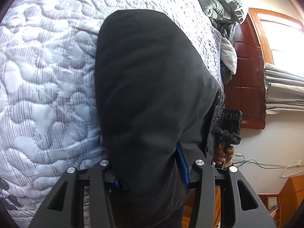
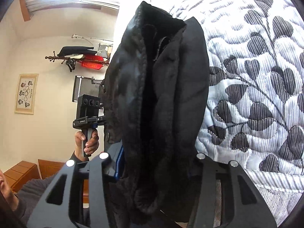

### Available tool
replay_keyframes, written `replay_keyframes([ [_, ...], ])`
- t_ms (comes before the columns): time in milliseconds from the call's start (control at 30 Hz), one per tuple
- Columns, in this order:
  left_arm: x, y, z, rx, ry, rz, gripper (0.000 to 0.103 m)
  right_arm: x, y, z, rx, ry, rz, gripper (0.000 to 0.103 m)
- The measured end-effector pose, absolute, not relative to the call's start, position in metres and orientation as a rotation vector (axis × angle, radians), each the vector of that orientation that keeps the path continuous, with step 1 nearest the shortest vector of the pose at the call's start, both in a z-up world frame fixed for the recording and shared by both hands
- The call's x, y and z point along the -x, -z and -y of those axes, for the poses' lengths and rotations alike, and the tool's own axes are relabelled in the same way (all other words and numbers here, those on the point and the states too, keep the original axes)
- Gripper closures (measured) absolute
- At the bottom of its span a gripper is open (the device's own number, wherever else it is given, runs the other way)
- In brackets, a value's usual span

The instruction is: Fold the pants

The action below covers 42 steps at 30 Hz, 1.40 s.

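The black pants (image 1: 148,95) hang bunched between both sets of tongs, lifted just above the bed's quilted cover (image 1: 47,72), which is white and grey with a dark leaf print; from the right wrist view the pants (image 2: 161,95) show a fuzzy dark lining and a folded edge at the top. The left tongs (image 1: 150,172) are clenched on the cloth, which fills the gap between the blue-padded fingers (image 1: 183,163) and spills down over them. The right tongs (image 2: 155,171) grasp the pants the same way, the fleece packed between the jaws. A person's hand (image 2: 88,142) grips the handle of the left tool, seen from the right wrist view, with a grey sleeve (image 2: 32,195) below it; the other hand (image 1: 225,154) shows in the left wrist view beside the cloth's edge. At the far end of the bed lies a heap of pale green bedding (image 1: 222,1). Beyond stand a dark wooden door (image 1: 247,76), a framed picture (image 2: 26,93) on the wall, and a coat rack (image 2: 76,57) with dark clothes and something red
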State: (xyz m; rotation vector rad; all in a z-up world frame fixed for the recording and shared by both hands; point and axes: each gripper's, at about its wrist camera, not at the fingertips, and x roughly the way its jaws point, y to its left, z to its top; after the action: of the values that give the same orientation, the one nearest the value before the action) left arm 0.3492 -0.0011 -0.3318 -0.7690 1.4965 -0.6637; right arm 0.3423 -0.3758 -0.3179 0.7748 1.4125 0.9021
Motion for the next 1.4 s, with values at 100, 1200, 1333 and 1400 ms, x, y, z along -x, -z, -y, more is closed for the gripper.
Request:
replay_keyframes([
  [100,-0.348,0.327,-0.006,0.764,0.668,-1.478,0.061,-0.344,0.305,0.37,-0.76,-0.91,-1.399,0.061],
  [1200,-0.457,0.324,-0.176,0.807,0.47,-1.41,0.058,-0.525,0.32,0.208,-0.671,-0.994,-1.453,0.059],
  [1333,-0.454,0.333,-0.179,0.822,0.487,-1.39,0.05,-0.525,0.337,0.219,-0.676,-0.975,-1.484,0.048],
  [1400,-0.451,0.34,-0.18,0.829,0.475,-1.381,0.042,-0.53,0.331,0.204,-0.672,-0.948,-1.499,0.038],
])
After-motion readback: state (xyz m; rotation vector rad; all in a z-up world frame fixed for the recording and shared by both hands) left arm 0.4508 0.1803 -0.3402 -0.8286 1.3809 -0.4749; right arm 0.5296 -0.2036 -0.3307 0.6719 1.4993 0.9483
